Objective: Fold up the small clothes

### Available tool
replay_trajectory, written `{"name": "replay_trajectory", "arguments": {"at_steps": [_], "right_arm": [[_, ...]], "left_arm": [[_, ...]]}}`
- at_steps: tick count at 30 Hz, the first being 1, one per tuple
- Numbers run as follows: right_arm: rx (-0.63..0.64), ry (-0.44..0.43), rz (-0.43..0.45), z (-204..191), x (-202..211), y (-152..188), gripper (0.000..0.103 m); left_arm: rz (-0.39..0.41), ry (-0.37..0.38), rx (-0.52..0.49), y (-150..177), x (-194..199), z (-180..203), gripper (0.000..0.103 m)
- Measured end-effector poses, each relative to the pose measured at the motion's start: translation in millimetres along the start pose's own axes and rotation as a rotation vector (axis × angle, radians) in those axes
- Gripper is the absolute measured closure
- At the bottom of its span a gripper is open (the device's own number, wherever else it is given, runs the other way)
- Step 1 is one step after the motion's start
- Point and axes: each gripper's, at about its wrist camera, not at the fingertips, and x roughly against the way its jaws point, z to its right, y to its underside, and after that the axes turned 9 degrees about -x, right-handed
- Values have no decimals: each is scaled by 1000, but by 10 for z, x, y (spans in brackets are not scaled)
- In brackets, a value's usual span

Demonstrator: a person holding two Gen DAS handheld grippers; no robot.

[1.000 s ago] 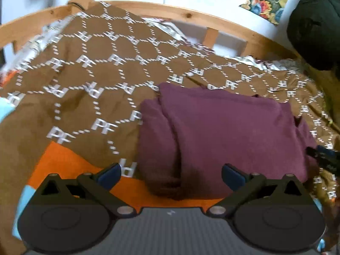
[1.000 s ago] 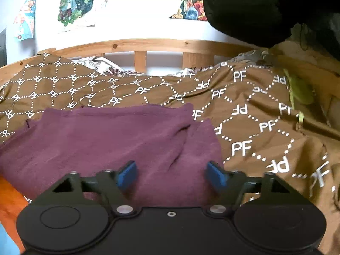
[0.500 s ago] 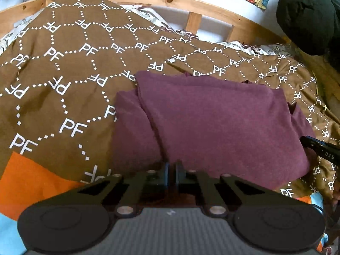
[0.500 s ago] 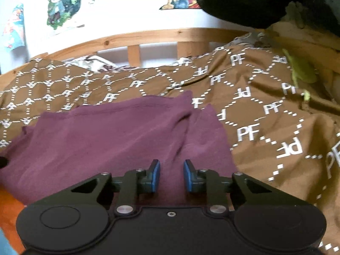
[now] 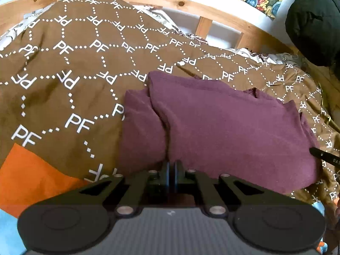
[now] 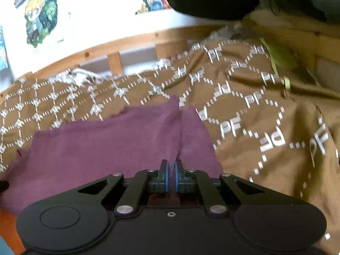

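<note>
A maroon garment lies partly folded on a brown bedspread printed with white letters. My left gripper is shut on the garment's near edge, by a fold at its left side. In the right wrist view the same maroon garment spreads to the left, and my right gripper is shut on its near edge at its right side. The tip of the right gripper shows at the right edge of the left wrist view.
A wooden bed rail runs along the far side, with a white wall and posters behind it. A black bundle sits at the far right. An orange and blue patch of bedding lies near left.
Both grippers were open a second ago and have closed on the garment's near edge. Both cameras have moved in closer to the cloth.
</note>
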Motion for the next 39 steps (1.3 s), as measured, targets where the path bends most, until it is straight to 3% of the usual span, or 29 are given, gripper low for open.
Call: {"name": "replay_trajectory", "arguments": {"at_steps": [3,11,12,13,15,17,23,25,32,36,39], "right_arm": [[-28,-12,3,0,-27,-7,98],[75,9,24,-175,-67,-9,95],[83,12,27,-187,-48,-1,91],[89,16,31,-195,-23,8,87],[96,21,41,-209,41,21,80],[102,22,47,-224,99,24,75],[109,36,79,-258,260,40,47],[95,35,86,-272,304,49,36],[76,-7,105,-355,470,132,2],[139,-7,111,-478,554,242,1],[187,-15,117,-606,577,335,1]], "left_arm": [[2,-1,-6,10,4,6,99],[-13,25,45,-18,41,-56,95],[-17,11,42,-21,56,-45,88],[-22,-8,42,-24,73,-34,72],[-23,-28,53,-21,124,-32,56],[-10,-25,58,-8,195,-42,52],[9,-76,66,0,399,-71,23],[11,-107,71,12,442,-89,3],[-13,-186,88,109,486,-218,1],[-11,-158,140,162,494,-327,1],[-4,-88,179,174,465,-401,1]]}}
